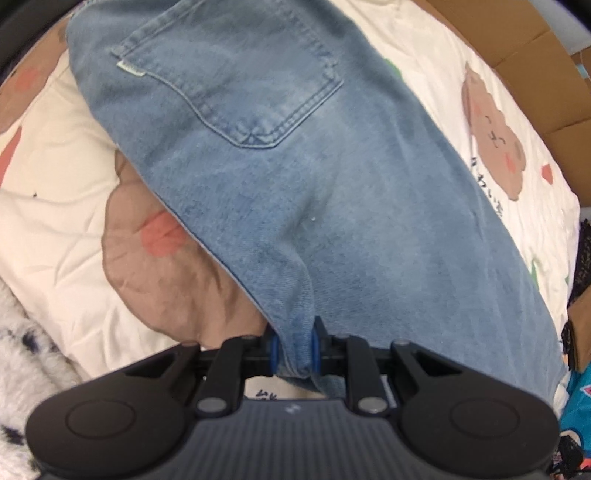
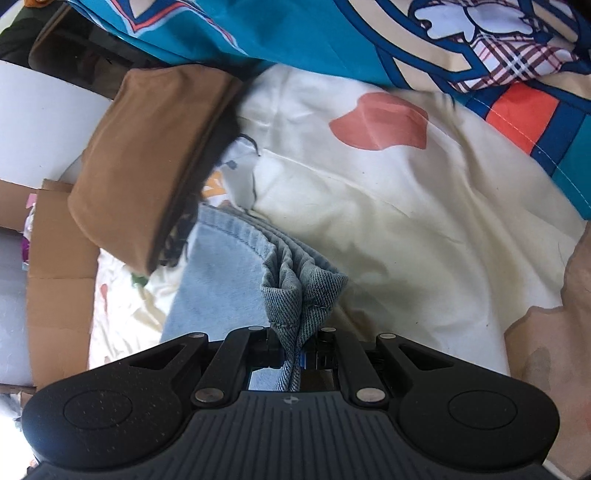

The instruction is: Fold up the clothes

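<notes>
A pair of light blue jeans (image 1: 295, 177) lies across a cream bedspread, back pocket (image 1: 236, 74) facing up. My left gripper (image 1: 294, 350) is shut on a bunched fold of the denim near its lower end, the blue pads pressing it from both sides. In the right wrist view, the jeans' hem (image 2: 295, 273) is gathered in several stacked layers, and my right gripper (image 2: 295, 354) is shut on that hem. The denim runs back and to the left from the right gripper.
The cream bedspread (image 1: 66, 221) carries brown bear prints (image 1: 495, 147) and red patches. A folded brown garment (image 2: 147, 166) lies beside the hem. A teal patterned quilt (image 2: 332, 33) covers the far side. Cardboard boxes (image 1: 535, 74) line the bed's edge; a fluffy white blanket (image 1: 22, 369) lies at left.
</notes>
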The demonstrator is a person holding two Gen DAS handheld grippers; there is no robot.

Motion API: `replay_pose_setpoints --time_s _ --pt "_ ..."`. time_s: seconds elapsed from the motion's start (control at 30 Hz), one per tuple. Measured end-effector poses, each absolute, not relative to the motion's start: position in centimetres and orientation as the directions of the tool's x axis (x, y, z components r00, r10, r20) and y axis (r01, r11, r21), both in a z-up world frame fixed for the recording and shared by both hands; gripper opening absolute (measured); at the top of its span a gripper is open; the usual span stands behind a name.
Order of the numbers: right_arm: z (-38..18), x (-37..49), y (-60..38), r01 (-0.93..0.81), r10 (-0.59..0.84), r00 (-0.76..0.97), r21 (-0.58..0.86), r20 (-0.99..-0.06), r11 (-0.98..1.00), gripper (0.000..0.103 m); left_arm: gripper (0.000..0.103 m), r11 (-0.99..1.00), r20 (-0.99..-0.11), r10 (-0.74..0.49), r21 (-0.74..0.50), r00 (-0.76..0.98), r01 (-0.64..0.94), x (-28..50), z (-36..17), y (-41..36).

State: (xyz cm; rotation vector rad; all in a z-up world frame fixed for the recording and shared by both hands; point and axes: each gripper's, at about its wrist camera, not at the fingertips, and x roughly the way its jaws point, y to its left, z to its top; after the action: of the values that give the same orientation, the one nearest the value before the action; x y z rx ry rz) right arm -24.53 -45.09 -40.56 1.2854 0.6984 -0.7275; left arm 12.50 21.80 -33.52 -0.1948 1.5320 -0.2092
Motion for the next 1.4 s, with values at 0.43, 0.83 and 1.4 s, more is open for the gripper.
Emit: replay_pose_setpoints --time_s 0.43,0.83,1.4 --pt "-39.8 -25.3 -45.6 0.86 -0.086 0.499 0.481 -0.862 0.169 0.027 0.029 0.977 -0.981 -0.193 -0.191 0.017 0.094 13.4 -30.9 22.1" --pt "-34.9 -21.8 -43.3 0.776 -0.133 0.517 0.398 -0.845 0.488 0.034 0.042 0.988 -0.972 -0.086 -0.055 0.219 0.143 17.1 -26.8 23.3" --pt "-36.9 -12.0 -34.1 0.423 -0.006 0.492 0.234 -0.87 0.875 0.044 0.047 0.878 -0.947 -0.204 -0.066 0.248 0.474 16.8 -31.8 12.6"
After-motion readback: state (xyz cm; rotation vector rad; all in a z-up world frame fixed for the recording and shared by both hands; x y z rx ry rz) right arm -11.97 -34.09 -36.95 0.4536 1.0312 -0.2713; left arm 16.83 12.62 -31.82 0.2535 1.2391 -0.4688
